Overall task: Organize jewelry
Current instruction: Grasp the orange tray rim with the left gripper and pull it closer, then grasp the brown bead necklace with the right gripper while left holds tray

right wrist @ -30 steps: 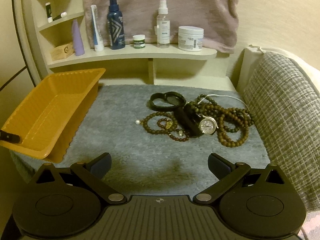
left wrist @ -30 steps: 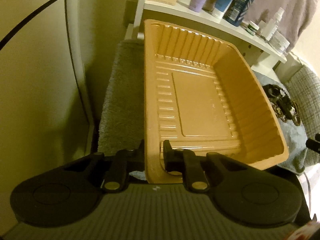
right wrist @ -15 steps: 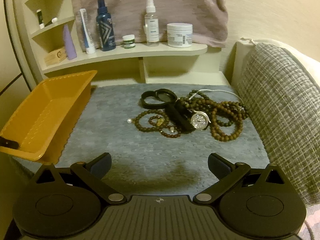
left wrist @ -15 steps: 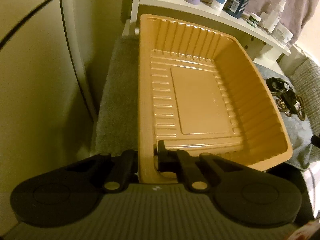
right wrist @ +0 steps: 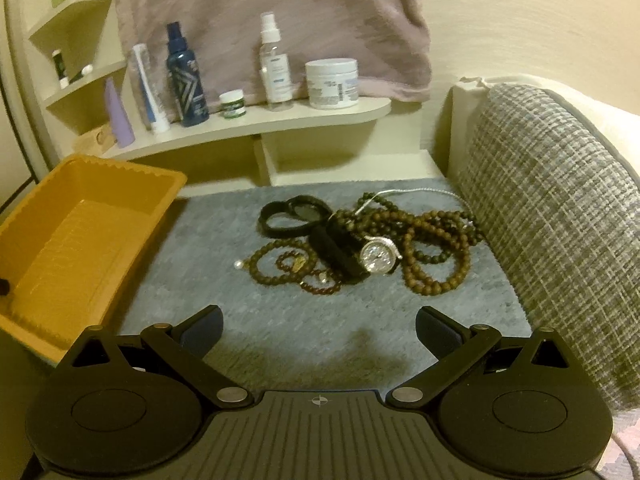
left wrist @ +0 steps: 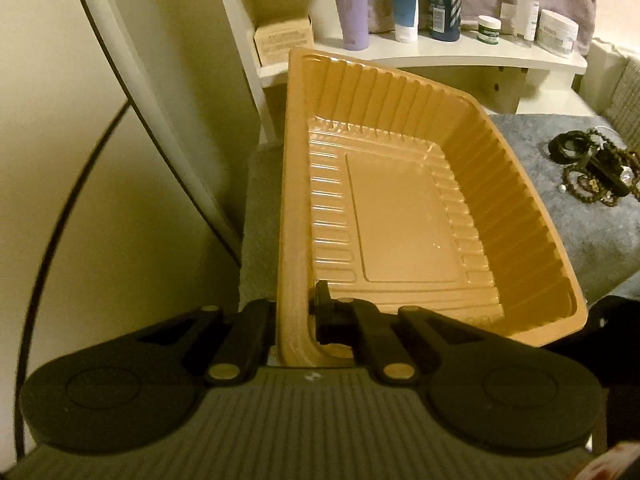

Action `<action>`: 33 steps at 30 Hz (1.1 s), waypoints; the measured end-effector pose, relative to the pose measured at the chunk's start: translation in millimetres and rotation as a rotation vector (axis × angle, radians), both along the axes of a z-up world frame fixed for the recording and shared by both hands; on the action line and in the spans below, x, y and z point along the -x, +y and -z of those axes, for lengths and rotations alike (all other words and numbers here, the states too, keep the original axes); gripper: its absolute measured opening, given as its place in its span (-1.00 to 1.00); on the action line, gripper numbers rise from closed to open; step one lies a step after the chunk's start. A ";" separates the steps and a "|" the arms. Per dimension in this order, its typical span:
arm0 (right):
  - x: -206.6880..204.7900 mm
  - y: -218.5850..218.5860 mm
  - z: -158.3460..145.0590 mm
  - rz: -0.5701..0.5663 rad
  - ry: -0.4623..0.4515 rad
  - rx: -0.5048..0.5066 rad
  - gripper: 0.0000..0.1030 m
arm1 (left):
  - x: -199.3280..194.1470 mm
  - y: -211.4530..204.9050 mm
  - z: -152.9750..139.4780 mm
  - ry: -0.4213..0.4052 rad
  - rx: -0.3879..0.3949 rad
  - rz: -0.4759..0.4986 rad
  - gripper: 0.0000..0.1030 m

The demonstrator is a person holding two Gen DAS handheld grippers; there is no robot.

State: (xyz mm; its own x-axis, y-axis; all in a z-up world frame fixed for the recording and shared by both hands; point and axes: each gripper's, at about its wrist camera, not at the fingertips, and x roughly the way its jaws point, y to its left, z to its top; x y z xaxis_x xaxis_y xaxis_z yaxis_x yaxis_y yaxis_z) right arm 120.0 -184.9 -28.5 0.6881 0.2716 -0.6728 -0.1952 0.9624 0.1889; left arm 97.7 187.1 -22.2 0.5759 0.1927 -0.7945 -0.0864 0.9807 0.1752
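Observation:
An empty orange plastic tray (left wrist: 404, 216) rests at the left end of a grey mat (right wrist: 280, 320). My left gripper (left wrist: 294, 312) is shut on the tray's near left rim, one finger outside the wall and one inside. In the right wrist view the tray (right wrist: 80, 240) sits at the left, tilted. A jewelry pile (right wrist: 360, 240) lies mid-mat: brown bead strands, a silver-faced watch (right wrist: 378, 256), black bands (right wrist: 294, 216) and a small pearl (right wrist: 239, 265). The same pile (left wrist: 592, 168) shows far right in the left wrist view. My right gripper (right wrist: 318, 326) hangs open over the mat in front of the pile, holding nothing.
A cream shelf (right wrist: 260, 128) behind the mat carries bottles, tubes and jars, with a mauve towel (right wrist: 280, 20) hanging above. A grey woven cushion (right wrist: 560, 220) borders the mat on the right. A pale wall and curved white frame (left wrist: 160, 128) stand left of the tray.
My left gripper has closed on the tray's rim, then lifted and swung the tray rightward toward the jewelry. The right gripper has drawn slightly closer to the pile, still open.

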 end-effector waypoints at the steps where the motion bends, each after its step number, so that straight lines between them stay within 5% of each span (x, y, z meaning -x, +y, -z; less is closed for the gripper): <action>1: -2.0 -2.8 1.0 0.005 -0.005 -0.006 0.99 | 0.7 -2.7 -1.1 -0.002 -0.009 -0.005 -0.93; 14: -23.2 -28.4 14.7 -0.021 -0.089 -0.013 0.97 | -7.1 -22.7 -15.1 -0.016 -0.110 -0.008 -0.93; 21: -34.3 -22.8 26.8 -0.098 -0.101 0.015 0.59 | -13.6 -24.6 -10.6 0.014 -0.153 0.039 -0.90; 30: -53.5 -18.6 34.6 -0.141 -0.107 0.091 0.52 | -19.7 -22.6 -8.1 0.065 -0.157 0.073 -0.90; 33: -58.3 -23.2 38.7 -0.144 -0.106 0.132 0.35 | -21.4 -23.2 -8.5 0.071 -0.160 0.080 -0.90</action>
